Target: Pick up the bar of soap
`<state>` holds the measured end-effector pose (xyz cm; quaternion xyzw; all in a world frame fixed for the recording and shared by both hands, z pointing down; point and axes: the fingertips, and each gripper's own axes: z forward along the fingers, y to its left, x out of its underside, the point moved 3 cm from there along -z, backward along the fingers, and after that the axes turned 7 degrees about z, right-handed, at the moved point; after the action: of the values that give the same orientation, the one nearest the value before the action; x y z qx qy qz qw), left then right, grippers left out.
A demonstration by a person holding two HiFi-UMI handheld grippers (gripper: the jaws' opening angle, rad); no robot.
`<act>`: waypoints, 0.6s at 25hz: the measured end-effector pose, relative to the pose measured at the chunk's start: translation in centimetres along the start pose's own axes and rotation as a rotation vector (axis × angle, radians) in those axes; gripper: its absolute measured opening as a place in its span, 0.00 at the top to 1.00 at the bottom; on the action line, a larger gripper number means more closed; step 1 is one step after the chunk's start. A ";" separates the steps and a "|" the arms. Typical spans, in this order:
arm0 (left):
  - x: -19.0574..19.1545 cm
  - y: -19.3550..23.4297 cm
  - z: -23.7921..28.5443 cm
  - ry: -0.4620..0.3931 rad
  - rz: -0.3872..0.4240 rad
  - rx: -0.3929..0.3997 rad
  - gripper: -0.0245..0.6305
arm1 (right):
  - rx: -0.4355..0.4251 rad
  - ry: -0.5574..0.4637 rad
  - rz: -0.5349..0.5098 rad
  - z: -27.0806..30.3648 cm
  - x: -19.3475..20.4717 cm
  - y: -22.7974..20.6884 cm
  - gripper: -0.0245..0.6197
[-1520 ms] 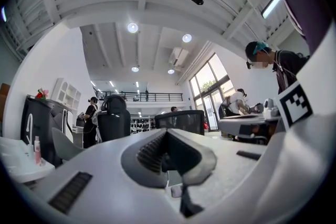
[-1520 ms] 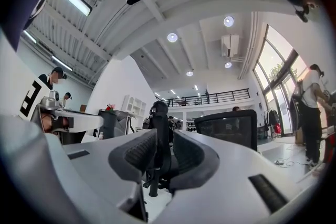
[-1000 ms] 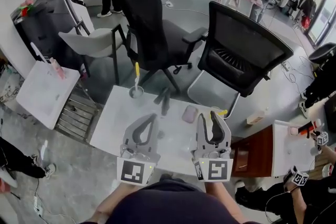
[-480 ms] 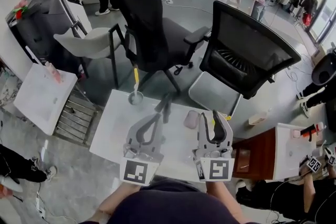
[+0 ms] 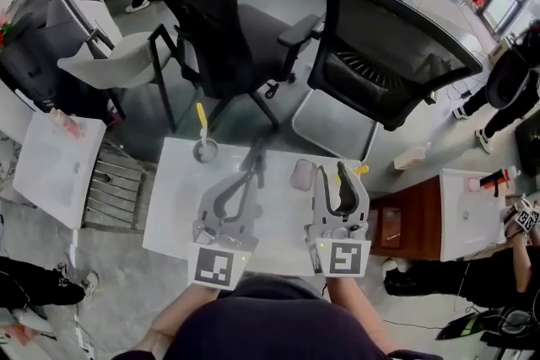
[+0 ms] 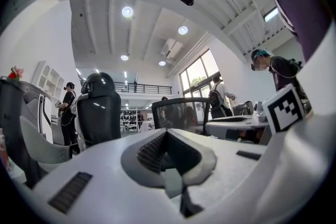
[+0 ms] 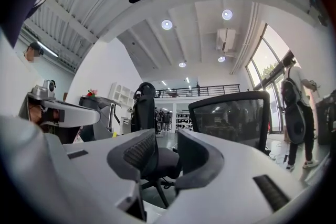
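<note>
The pale pink bar of soap (image 5: 302, 174) lies on the white table (image 5: 173, 206), toward its far right part. My right gripper (image 5: 341, 174) hovers just right of it, open, with nothing between its jaws; its left fingertip is close to the soap's right edge. In the right gripper view the right gripper (image 7: 165, 147) shows a clear gap and looks out level over the room, so the soap is hidden there. My left gripper (image 5: 247, 180) is over the table's middle, its tips together. The left gripper (image 6: 168, 136) holds nothing.
A cup with a yellow toothbrush (image 5: 204, 147) stands at the table's far edge, with a dark object (image 5: 256, 156) beside it. A yellow item (image 5: 359, 170) lies past the right gripper. Two office chairs (image 5: 380, 55) stand behind the table, and a brown cabinet (image 5: 396, 236) to its right.
The head view has shifted, so the table sits a little lower left in the picture. Both grippers keep about the same places over the table, and the soap has not moved.
</note>
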<state>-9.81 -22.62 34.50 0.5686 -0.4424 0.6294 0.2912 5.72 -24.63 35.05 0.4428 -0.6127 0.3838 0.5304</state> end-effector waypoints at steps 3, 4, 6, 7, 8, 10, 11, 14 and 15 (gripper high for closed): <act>0.7 0.4 1.0 0.014 -0.006 0.023 0.96 | 0.029 0.038 -0.004 0.7 1.8 -0.3 0.76; 1.0 0.5 1.3 0.021 -0.007 0.030 0.96 | 0.039 0.055 -0.006 0.9 2.6 -0.4 0.76; 1.6 0.7 1.8 0.034 -0.010 0.044 0.96 | 0.056 0.092 -0.014 1.4 4.3 -0.6 0.76; 1.8 0.8 2.0 0.039 -0.010 0.050 0.96 | 0.065 0.112 -0.017 1.7 5.2 -0.7 0.76; 2.0 0.9 2.2 0.043 -0.011 0.055 0.96 | 0.074 0.135 -0.019 2.0 6.3 -0.8 0.76; 2.4 1.0 2.6 0.047 -0.010 0.068 0.96 | 0.092 0.190 -0.017 2.3 8.4 -1.0 0.76; 2.6 1.0 2.8 0.050 -0.009 0.074 0.96 | 0.101 0.217 -0.014 2.5 9.4 -1.1 0.76; 3.2 1.0 3.3 0.061 -0.015 0.090 0.96 | 0.122 0.275 -0.015 3.0 11.8 -1.4 0.76; 3.3 1.1 3.4 0.067 -0.015 0.094 0.96 | 0.127 0.290 -0.014 3.2 12.5 -1.4 0.76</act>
<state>-9.80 -26.57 37.36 0.5638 -0.3979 0.6659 0.2835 5.53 -29.72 46.94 0.4198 -0.5011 0.4778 0.5869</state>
